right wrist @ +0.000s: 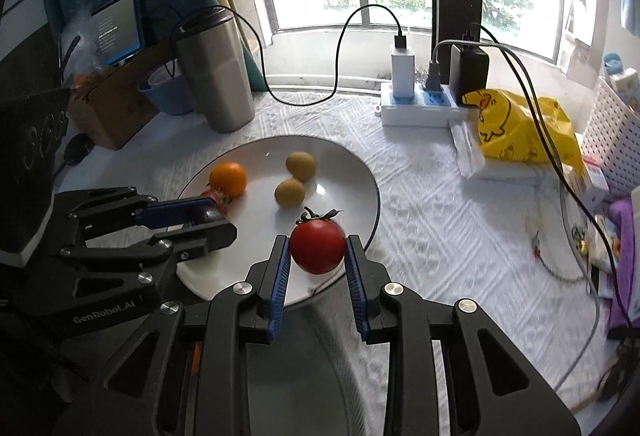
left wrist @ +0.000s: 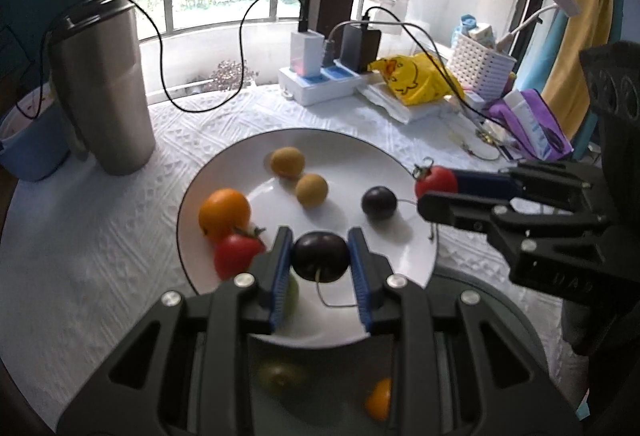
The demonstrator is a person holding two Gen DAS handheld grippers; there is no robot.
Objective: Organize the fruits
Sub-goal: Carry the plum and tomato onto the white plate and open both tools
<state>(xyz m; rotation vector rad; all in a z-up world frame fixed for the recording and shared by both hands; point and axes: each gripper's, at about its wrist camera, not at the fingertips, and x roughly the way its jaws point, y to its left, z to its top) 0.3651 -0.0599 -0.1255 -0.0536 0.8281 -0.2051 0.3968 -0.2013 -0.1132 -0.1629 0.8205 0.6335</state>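
A white plate (left wrist: 224, 171) holds an orange (left wrist: 224, 213), a red tomato (left wrist: 236, 254), two yellow-brown fruits (left wrist: 287, 162) (left wrist: 311, 189) and a dark cherry (left wrist: 378, 202). My left gripper (left wrist: 320, 258) is shut on another dark cherry (left wrist: 319, 256) just above the plate's near side. My right gripper (right wrist: 318, 254) is shut on a red tomato (right wrist: 317, 246) over the plate's (right wrist: 360, 171) right edge; it also shows in the left wrist view (left wrist: 434, 191). The left gripper also shows in the right wrist view (right wrist: 212, 222).
A steel tumbler (left wrist: 104, 87) stands left of the plate by a blue cup (left wrist: 28, 139). A power strip (left wrist: 316, 79) with chargers and cables, a yellow duck bag (left wrist: 416, 77), a white basket (left wrist: 480, 63) and a purple pouch (left wrist: 532, 123) sit behind. A dark bowl (left wrist: 320, 388) below holds green and orange fruit.
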